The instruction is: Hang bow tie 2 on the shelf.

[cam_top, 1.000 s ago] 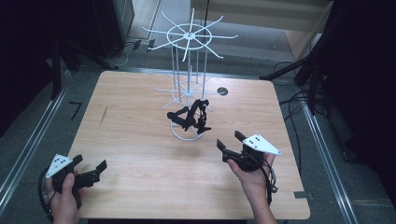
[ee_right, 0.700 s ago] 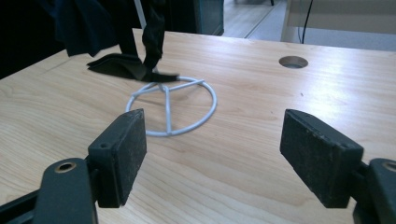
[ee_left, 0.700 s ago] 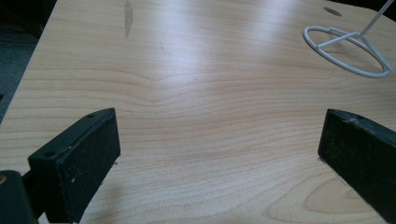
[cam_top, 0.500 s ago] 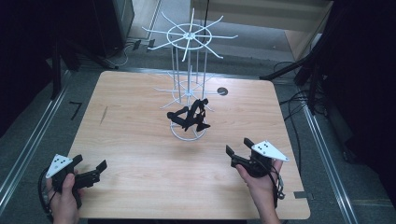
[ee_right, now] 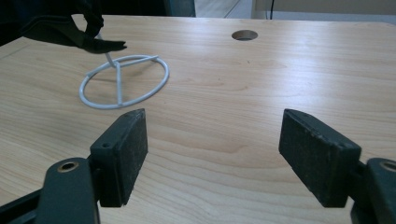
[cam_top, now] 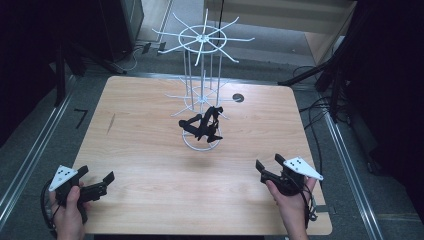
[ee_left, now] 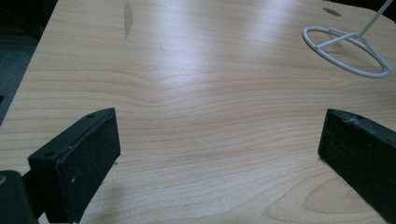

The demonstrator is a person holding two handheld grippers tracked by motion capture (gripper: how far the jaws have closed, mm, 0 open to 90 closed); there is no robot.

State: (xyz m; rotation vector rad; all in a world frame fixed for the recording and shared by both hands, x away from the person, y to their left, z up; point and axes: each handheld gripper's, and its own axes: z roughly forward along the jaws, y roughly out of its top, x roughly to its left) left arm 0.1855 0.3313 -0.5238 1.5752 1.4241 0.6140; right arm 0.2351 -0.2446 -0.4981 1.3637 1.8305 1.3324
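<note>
A white wire rack [cam_top: 201,60] with spoked arms stands on a ring base [cam_top: 201,143] at the middle of the wooden table [cam_top: 150,165]. A black object [cam_top: 201,124] hangs on its lower arms; its dark edge [ee_right: 70,28] shows at the upper left of the right gripper view. My left gripper [cam_top: 95,181] rests open near the table's front left corner, nothing between its pads [ee_left: 79,158]. My right gripper [cam_top: 270,167] is open near the front right, with its jaws toward the ring base [ee_right: 122,81] and only bare table between them.
A round cable hole [cam_top: 238,97] lies in the table behind the rack to the right. Cables [cam_top: 315,112] run along the floor on the right. Metal rails [cam_top: 30,155] flank the table on both sides.
My right gripper has drawn back from the rack toward the table's front right edge. The left gripper has stayed where it was.
</note>
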